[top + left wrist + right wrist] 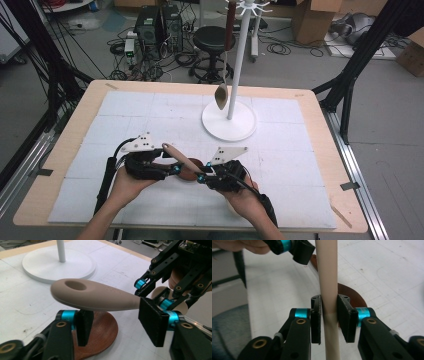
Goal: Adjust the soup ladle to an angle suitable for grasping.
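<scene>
We work at a pale wooden counter (pixel 320 150) covered with white gridded mats, and our landmark is the white hanging stand with a round base (pixel 229 121) toward the far side. A dark-handled spoon (pixel 222 92) hangs from it, bowl just above the base.

Nearer us than the stand, between our two hands, lies the beige-handled spatula with a dark reddish-brown blade (pixel 95 296). Its long axis runs slantwise: the wide handle end with the hanging hole points up and away toward the stand, the blade (pixel 189 171) rests low on the mat.

The right tongs (pixel 329 315) straddle the slim part of the handle near the blade, pads close on both sides; we judge it a light clamp, possibly loosening. The left tongs (pixel 120 325) sit astride the thick end, pads apart from it, not gripping yet.

Both forearms come in low, wrists level, tongs facing each other. The left hand is nearer the hole end, so the coming move likely turns on it taking that end.
</scene>
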The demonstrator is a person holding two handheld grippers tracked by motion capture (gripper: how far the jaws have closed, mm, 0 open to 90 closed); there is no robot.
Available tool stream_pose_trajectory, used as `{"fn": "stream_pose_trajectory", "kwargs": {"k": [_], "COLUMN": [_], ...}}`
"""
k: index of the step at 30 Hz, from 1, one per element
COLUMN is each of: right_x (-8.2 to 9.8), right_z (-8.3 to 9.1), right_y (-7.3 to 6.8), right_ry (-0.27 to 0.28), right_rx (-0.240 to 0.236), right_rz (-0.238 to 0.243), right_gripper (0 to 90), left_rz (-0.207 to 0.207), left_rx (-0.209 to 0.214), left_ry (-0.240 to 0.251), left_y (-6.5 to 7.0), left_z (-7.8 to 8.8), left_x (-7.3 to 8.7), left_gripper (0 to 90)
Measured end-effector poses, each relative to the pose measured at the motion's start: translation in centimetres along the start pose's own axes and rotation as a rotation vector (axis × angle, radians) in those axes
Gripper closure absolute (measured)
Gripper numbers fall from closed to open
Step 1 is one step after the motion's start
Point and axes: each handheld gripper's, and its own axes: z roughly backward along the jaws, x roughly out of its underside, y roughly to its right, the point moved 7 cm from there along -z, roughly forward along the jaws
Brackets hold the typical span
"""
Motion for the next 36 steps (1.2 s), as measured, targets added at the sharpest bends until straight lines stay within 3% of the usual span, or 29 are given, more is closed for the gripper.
{"fn": "stream_pose_trajectory", "kwargs": {"k": [4,11,15,17,19,25,29,33,36], "right_x": [0.2,0.4,0.4,0.4,0.4,-0.2,-0.9,-1.5,-1.7], "right_z": [0.0,0.3,0.4,0.2,0.2,0.3,0.5,0.6,0.6], "right_y": [0.2,1.2,1.5,1.5,1.1,0.4,-0.2,-0.6,-0.5], "right_ry": [-0.026,-0.023,-0.024,-0.028,-0.030,-0.037,-0.035,-0.018,-0.007], "right_rx": [-0.055,-0.123,-0.135,-0.134,-0.143,-0.075,-0.049,-0.060,-0.102], "right_rz": [-0.027,-0.095,-0.117,-0.116,-0.108,-0.067,-0.042,-0.027,-0.040], "right_gripper": [61.0,61.0,61.4,64.7,74.3,75.8,76.1,75.7,73.7], "left_rz": [-0.004,-0.014,-0.019,-0.019,-0.022,-0.006,-0.017,-0.023,-0.041], "left_rx": [-0.007,0.008,0.014,0.020,0.020,0.029,0.036,0.052,0.057], "left_ry": [-0.003,0.004,0.011,0.017,0.019,0.038,0.043,0.062,0.056], "left_y": [0.1,0.3,0.5,0.7,0.8,1.0,1.3,1.6,1.9], "left_z": [-0.1,-0.1,-0.1,-0.1,-0.1,0.0,0.0,0.2,0.3], "left_x": [-0.1,-0.5,-0.9,-1.1,-1.2,-1.7,-2.2,-2.7,-2.9], "left_gripper": [47.4,46.5,46.3,46.2,46.0,45.3,45.2,49.7,53.8]}}
